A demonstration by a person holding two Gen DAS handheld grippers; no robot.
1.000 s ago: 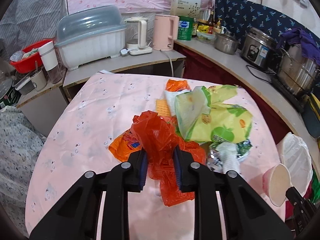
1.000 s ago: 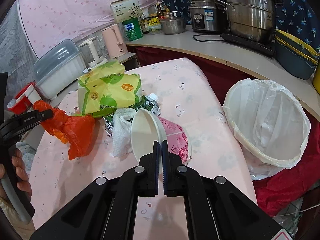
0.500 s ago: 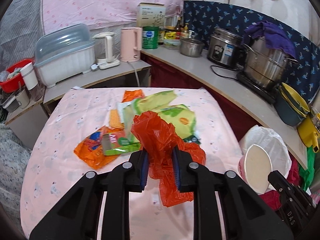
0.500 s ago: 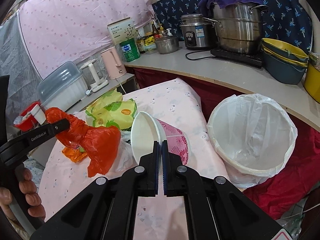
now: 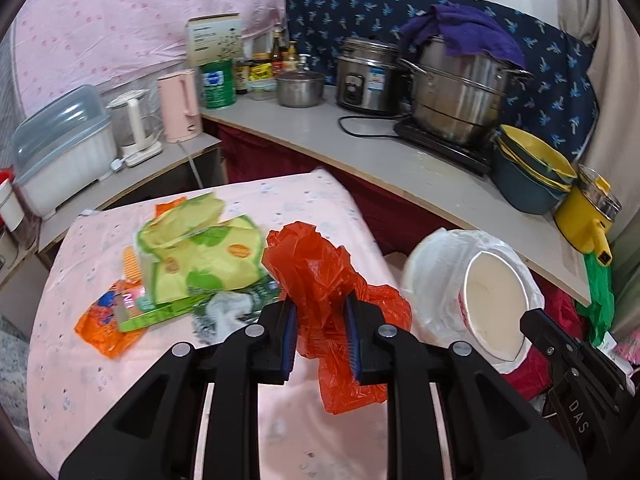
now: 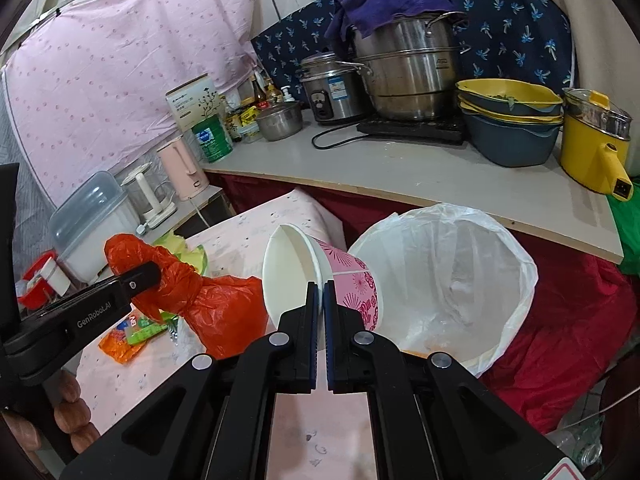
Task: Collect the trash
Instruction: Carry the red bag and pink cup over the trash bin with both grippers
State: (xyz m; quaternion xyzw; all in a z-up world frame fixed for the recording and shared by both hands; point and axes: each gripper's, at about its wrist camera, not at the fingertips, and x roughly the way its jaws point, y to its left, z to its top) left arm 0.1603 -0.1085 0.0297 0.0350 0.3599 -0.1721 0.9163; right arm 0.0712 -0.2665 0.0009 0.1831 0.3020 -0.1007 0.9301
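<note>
1. While clamped on crumpled orange plastic bag [image 5: 320, 280], left gripper [image 5: 321, 332] held it lifted off pink tablecloth [image 5: 100, 380], bag bulging above & hanging below the blue pads.
2. Seen from right wrist cam: same bag [image 6: 224, 312] pinched in left gripper [image 6: 146, 276], just left of paper bowl [image 6: 320, 276].
3. Right gripper [image 6: 321, 304] closed tight on bowl rim; bowl tipped on its side, white inside facing left, pink flower print outside facing the bin.
4. White-lined trash bin [image 6: 460, 280] stood just right of bowl, beside table edge, below grey counter [image 6: 400, 176]; orange scraps at its bottom.
5. From left cam: bowl [image 5: 496, 312] in front of bin liner [image 5: 432, 280], right gripper's finger at its lower rim.
6. Left on table: yellow-green snack bags [image 5: 200, 256], orange wrapper [image 5: 104, 320], green packet [image 5: 160, 312], crumpled white tissue [image 5: 224, 312] — all well left of bin.
7. Fingers [image 6: 68, 412] of person's hand visible under left gripper's handle.
</note>
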